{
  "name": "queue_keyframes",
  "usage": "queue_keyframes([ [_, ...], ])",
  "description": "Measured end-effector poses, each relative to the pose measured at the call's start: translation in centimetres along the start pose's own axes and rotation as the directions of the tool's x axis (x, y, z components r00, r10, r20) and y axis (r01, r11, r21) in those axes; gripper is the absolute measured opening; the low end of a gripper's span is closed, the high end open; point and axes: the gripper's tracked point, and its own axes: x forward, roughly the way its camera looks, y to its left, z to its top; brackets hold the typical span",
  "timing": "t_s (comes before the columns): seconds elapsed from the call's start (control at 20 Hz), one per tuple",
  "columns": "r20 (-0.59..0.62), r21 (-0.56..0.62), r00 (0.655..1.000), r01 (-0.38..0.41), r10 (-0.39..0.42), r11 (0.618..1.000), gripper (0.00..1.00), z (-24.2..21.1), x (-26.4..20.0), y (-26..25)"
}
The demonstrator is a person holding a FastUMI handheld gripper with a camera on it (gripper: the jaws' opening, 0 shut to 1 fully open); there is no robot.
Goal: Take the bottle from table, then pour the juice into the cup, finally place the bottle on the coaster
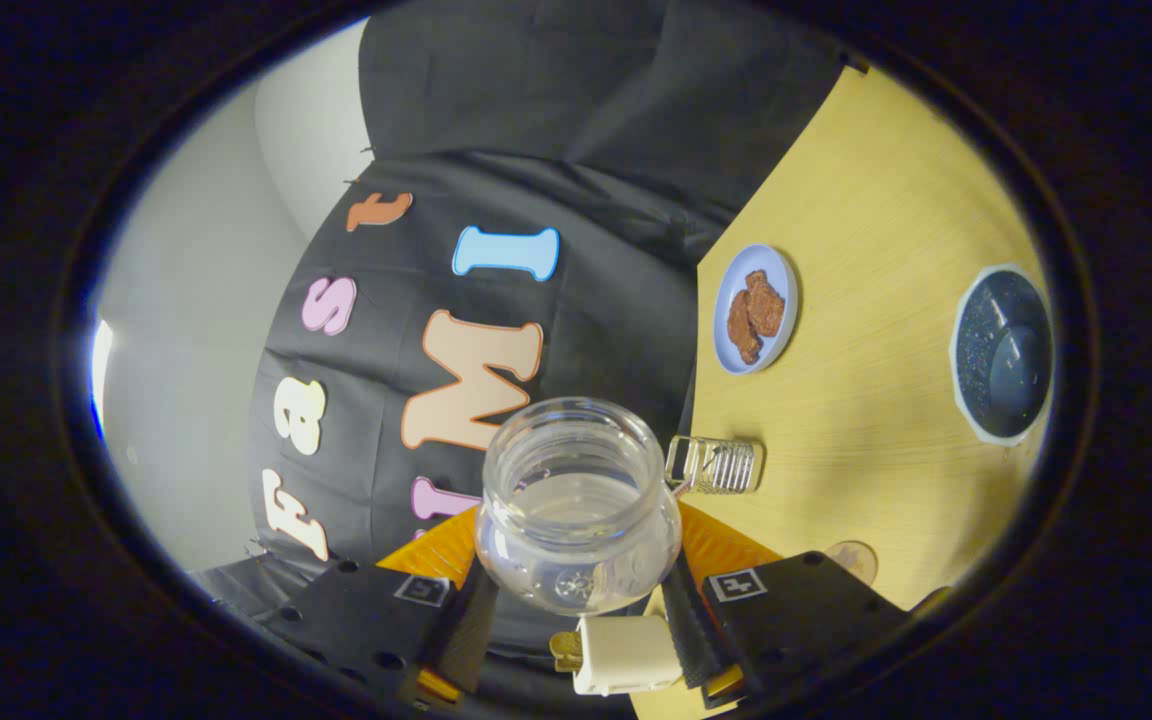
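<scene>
Wooden surface (866, 200) sits rolled sideways, so I judge the pour is under way. Beyond lie a dark bowl (1002, 352), a blue plate (756, 307) and a ribbed glass cup (719, 464). My jaws (576, 600) clench the clear bottle (578, 505), mouth near the cup. Next: tip farther, aiming carefully.

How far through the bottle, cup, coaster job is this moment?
Done: the bottle is picked up, gripper shut on it. In hand: it is tipped toward the glass cup on the table, liquid still inside. Left: finish pouring, then set the bottle on the coaster.
</scene>
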Motion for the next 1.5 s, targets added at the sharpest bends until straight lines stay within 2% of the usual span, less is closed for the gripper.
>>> queue_keyframes([
  [0.4,0.046,0.100,0.998,-0.052,0.047,0.994,0.78,1.9,-0.1,1.2],
  [0.65,0.083,0.148,0.995,-0.057,0.045,0.987,0.78,2.9,0.0,1.0],
  [1.05,0.186,0.290,0.982,-0.093,0.039,0.953,0.78,5.7,-1.4,0.2],
  [1.5,0.221,0.342,0.974,-0.123,0.047,0.931,0.78,6.6,-1.5,0.6],
])
